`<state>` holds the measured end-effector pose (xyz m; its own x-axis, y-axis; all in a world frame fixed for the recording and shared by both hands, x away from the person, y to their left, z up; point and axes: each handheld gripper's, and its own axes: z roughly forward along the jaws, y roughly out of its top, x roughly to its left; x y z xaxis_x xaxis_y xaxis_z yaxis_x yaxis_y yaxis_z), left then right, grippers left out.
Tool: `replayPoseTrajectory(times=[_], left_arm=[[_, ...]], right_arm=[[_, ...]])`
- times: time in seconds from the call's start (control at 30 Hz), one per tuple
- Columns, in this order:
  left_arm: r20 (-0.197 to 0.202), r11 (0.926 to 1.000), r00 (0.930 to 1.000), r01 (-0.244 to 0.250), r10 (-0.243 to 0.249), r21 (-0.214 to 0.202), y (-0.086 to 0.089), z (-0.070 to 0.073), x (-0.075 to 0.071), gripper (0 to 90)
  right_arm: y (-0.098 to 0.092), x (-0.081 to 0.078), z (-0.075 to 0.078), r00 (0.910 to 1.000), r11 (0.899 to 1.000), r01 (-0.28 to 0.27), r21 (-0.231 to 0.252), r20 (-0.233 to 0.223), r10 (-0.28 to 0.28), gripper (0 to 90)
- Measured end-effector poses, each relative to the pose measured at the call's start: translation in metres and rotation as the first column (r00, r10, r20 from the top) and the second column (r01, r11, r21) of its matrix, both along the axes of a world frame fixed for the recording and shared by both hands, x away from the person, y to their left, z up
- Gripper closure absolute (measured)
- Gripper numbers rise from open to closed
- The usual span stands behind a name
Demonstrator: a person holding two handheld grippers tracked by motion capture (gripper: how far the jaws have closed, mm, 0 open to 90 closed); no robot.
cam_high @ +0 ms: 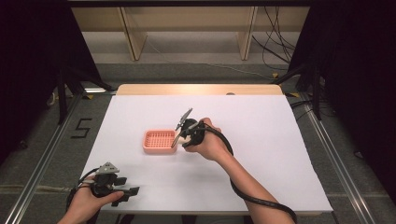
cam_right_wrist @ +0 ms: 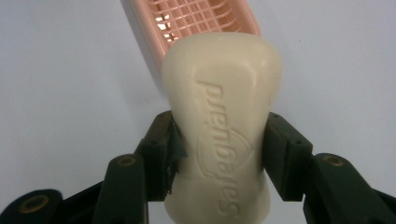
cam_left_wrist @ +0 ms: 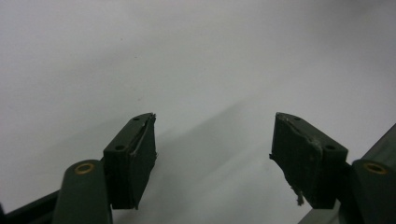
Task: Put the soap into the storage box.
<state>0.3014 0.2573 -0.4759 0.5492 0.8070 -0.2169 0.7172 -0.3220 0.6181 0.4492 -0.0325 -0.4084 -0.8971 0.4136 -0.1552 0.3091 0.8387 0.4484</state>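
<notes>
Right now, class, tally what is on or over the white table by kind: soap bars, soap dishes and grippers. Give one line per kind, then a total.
Soap bar: 1, cream, clamped in the right gripper.
Soap dish: 1, pink with a grid floor.
Grippers: 2, the right gripper and the left gripper, jaws apart.
Total: 4

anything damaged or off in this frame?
Yes, minor wear: the left gripper is open over bare table, and its pads look frayed, with edges peeling and a shred hanging. A pad on the right gripper, shut on the soap bar, is torn too. The pink tray looks fine.
</notes>
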Motion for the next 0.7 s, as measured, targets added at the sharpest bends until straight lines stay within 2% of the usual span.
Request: replayPoseTrajectory(times=[0.17,0.3,0.33,0.43,0.47,0.53,0.7], left_arm=[[0.000,1.0000,1.0000,0.000,0.000,0.000,0.0001,0.0000,0.0000,30.4],[0.001,1.0000,1.0000,0.002,-0.002,0.000,0.0005,0.0000,0.0002,30.4],[0.000,1.0000,1.0000,0.002,-0.002,0.000,0.0005,-0.0001,0.0002,30.4],[0.001,0.9999,1.0000,-0.008,0.008,0.010,0.0002,-0.0007,0.0007,30.4],[0.000,0.9999,1.0000,-0.002,0.002,0.012,0.0003,-0.0006,0.0008,30.4],[-0.001,1.0000,1.0000,0.007,-0.007,0.005,0.0004,-0.0001,0.0004,30.4],[0.001,0.9999,1.0000,-0.004,0.004,0.010,0.0002,-0.0007,0.0008,30.4]], right_arm=[[0.0020,0.0009,0.0000,1.0000,1.000,-0.007,0.002,0.004,0.007,50.5],[0.0038,0.0004,-0.0001,0.9999,1.000,0.010,-0.001,-0.003,-0.010,50.5],[0.0037,0.0016,-0.0001,1.0000,1.000,-0.007,0.000,0.001,0.007,50.5],[0.0049,0.0023,-0.0006,0.9999,1.000,-0.013,0.002,0.007,0.013,50.5],[0.0052,0.0017,-0.0002,1.0000,1.000,0.002,0.003,0.000,-0.002,50.5],[0.0061,0.0025,-0.0004,1.0000,1.000,-0.004,0.001,0.002,0.004,50.5],[0.0083,0.0036,0.0004,1.0000,1.000,-0.004,0.004,0.004,0.004,50.5]])
